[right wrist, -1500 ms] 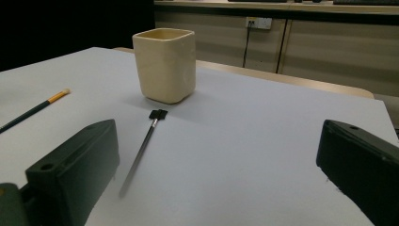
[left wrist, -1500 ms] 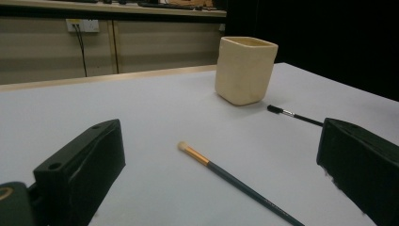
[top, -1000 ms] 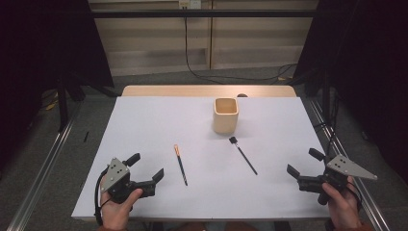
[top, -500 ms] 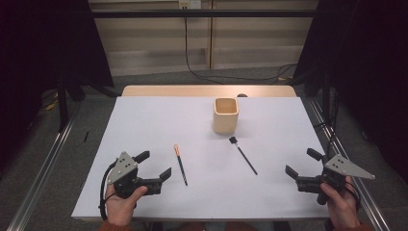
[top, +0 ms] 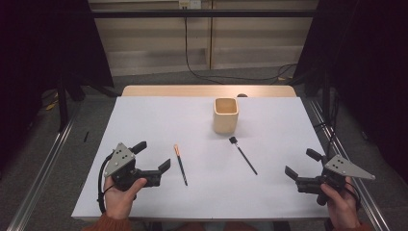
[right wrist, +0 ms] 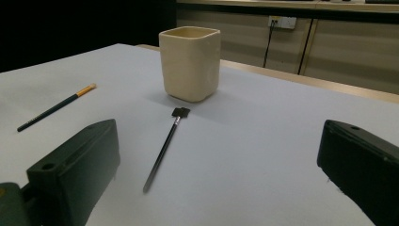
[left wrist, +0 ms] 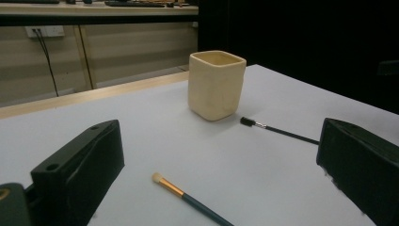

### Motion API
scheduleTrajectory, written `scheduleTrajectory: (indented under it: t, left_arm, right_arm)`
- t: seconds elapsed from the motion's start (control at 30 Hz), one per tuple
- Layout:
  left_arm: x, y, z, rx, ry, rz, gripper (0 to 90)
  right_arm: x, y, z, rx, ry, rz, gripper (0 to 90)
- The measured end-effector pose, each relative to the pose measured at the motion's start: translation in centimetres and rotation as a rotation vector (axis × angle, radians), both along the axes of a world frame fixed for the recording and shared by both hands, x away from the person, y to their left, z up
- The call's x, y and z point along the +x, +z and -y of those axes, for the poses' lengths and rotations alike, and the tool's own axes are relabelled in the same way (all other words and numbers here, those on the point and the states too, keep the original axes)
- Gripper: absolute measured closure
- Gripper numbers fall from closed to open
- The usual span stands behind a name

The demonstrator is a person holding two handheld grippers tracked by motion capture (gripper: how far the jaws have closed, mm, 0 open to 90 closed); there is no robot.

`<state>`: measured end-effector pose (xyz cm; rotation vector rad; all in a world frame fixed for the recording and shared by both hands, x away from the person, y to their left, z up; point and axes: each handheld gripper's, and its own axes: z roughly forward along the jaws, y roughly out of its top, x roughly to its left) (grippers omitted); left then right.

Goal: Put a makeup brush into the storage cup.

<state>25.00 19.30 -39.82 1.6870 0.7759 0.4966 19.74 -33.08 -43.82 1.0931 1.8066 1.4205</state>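
Note:
A cream square cup (top: 226, 114) (left wrist: 216, 84) (right wrist: 190, 63) stands upright at the table's middle back. A dark-handled brush with a tan tip (top: 180, 164) (left wrist: 188, 200) (right wrist: 54, 108) lies left of centre. A black brush with a flat black head (top: 243, 155) (left wrist: 278, 130) (right wrist: 163, 149) lies right of centre. My left gripper (top: 152, 160) (left wrist: 221, 188) is open, just left of the tan-tipped brush, with nothing between its jaws. My right gripper (top: 303, 164) (right wrist: 221, 188) is open near the table's right front corner, apart from the black brush.
A white sheet (top: 192, 134) covers the table; a bare wooden strip (top: 207, 91) shows along the far edge. Metal rails (top: 43, 168) run along both sides. A cable (top: 202, 72) trails on the floor beyond the table.
My left gripper has moved right and a little forward, closer to the tan-tipped brush. The right gripper has hardly moved.

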Motion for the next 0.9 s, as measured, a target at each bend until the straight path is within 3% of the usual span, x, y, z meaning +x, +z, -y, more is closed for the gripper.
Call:
scheduleTrajectory:
  t: [0.23,0.43,0.63,0.9]
  left_arm:
    - [0.9,0.8,1.0,-0.005,0.006,-0.025,1.0]
    - [1.2,1.3,1.6,0.014,-0.023,-0.021,1.3]
    - [2.7,1.7,1.8,-0.012,-0.024,-0.028,1.5]
    - [4.0,2.6,2.6,-0.017,-0.07,-0.02,4.1]
  right_arm:
    - [-0.1,0.1,0.0,-0.002,0.006,0.006,0.0]
    - [-0.1,0.0,-0.1,-0.006,0.017,0.001,0.0]
    - [-0.1,0.0,0.1,0.005,0.012,0.002,0.0]
    - [-0.2,0.1,0.1,0.013,0.009,-0.002,0.0]
